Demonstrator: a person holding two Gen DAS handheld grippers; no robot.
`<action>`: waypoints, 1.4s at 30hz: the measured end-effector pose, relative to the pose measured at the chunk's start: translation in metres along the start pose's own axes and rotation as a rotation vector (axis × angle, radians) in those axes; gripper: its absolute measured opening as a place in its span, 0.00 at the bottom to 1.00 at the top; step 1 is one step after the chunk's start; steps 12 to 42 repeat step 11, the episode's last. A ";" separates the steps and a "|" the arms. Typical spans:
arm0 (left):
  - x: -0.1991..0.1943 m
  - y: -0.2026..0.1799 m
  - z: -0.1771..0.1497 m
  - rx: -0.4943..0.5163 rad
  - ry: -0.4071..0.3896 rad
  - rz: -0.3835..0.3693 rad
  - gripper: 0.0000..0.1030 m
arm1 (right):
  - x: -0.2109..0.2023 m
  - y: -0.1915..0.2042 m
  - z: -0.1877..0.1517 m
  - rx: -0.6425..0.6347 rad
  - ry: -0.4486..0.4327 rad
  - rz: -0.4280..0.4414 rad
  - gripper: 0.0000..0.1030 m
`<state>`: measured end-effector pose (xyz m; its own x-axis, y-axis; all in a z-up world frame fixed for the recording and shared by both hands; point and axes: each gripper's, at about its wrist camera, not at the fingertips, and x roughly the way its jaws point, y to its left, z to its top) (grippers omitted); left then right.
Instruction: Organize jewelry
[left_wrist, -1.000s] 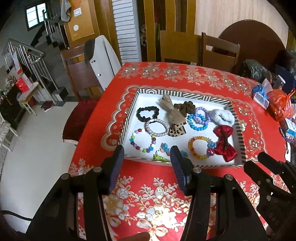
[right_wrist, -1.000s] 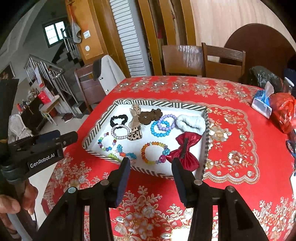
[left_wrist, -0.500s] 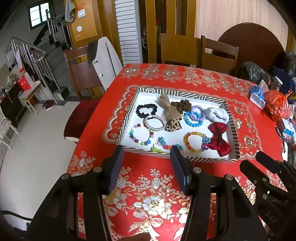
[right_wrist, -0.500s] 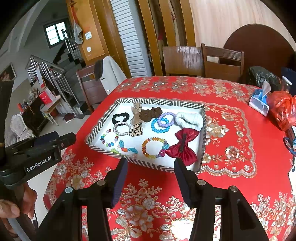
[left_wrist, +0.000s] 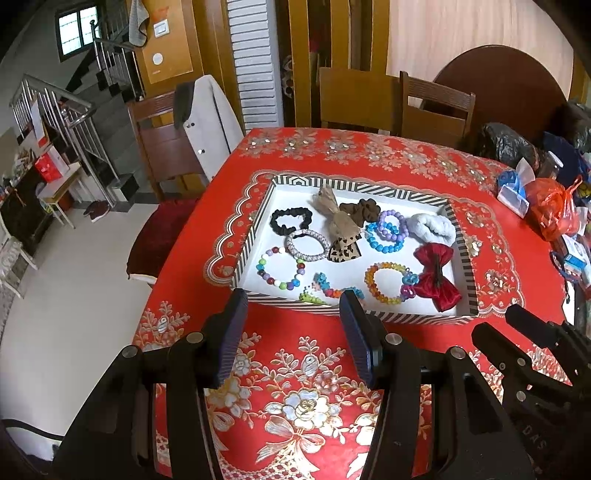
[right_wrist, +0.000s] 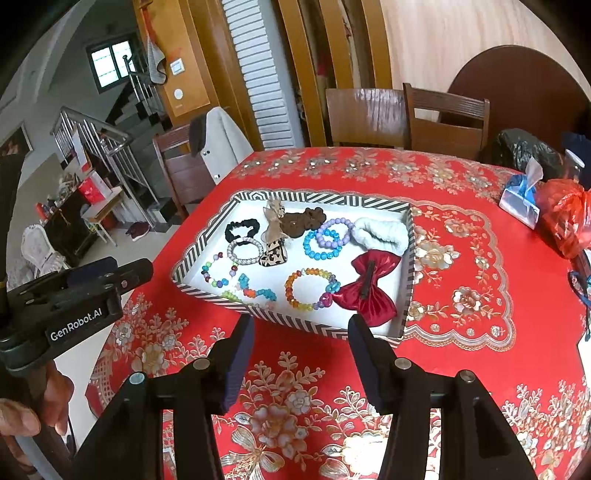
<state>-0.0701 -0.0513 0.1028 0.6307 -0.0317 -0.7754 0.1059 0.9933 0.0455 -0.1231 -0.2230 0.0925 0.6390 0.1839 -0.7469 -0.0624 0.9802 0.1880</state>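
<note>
A striped-rim tray (left_wrist: 246, 246) with a white floor lies on the red floral tablecloth. Inside it are a black scrunchie (left_wrist: 290, 219), a silver bracelet (left_wrist: 308, 245), a multicolour bead bracelet (left_wrist: 280, 267), a leopard bow (left_wrist: 341, 232), blue and purple bead bracelets (left_wrist: 386, 236), a white scrunchie (left_wrist: 430, 227), a red bow (left_wrist: 436, 277) and an amber bead bracelet (left_wrist: 388, 282). My left gripper (left_wrist: 293, 299) hovers open over the tray's near rim. My right gripper (right_wrist: 301, 323) is open too, above the rim near the red bow (right_wrist: 365, 286). Neither holds anything.
Plastic bags and a tissue pack (left_wrist: 513, 190) crowd the table's right side. Wooden chairs (left_wrist: 436, 107) stand behind the table, and one with a jacket (left_wrist: 207, 118) is at the left. The table's left edge drops to the floor. A hand (right_wrist: 22, 417) grips the left tool.
Both grippers have drawn back a little from the tray, which now looks smaller and farther away. The right gripper's jaws have widened slightly. The items in the tray have not moved.
</note>
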 end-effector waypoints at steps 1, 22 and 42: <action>0.000 0.000 0.000 0.001 -0.004 0.001 0.50 | 0.000 0.000 -0.001 0.000 0.000 -0.001 0.49; -0.001 -0.002 -0.001 0.012 -0.009 0.001 0.50 | -0.002 -0.007 -0.003 0.010 -0.001 -0.007 0.51; -0.001 -0.002 -0.001 0.012 -0.009 0.001 0.50 | -0.002 -0.007 -0.003 0.010 -0.001 -0.007 0.51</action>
